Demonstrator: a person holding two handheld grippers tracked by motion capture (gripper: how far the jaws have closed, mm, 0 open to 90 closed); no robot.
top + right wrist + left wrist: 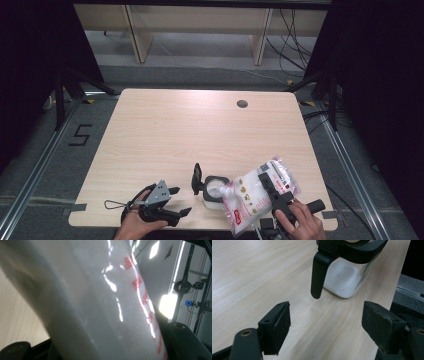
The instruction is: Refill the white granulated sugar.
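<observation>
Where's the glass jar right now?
In the high view the glass jar stands near the table's front edge, between the left gripper and the tilted bag.

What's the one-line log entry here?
right gripper: tilting bag over jar | left gripper: open, beside jar | table

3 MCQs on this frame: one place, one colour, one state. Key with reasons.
1. Where does the jar stand?
A) near edge of the table, between the grippers
B) far edge, by the round hole
C) on the floor

2. What colour is the print on the bag?
A) blue
B) red
C) green

3. How are the left gripper jaws?
A) shut on the jar handle
B) shut on nothing
C) open

A: the high view shows it there.
B: red marks show on the white bag.
C: the left gripper view shows a wide gap.
</observation>
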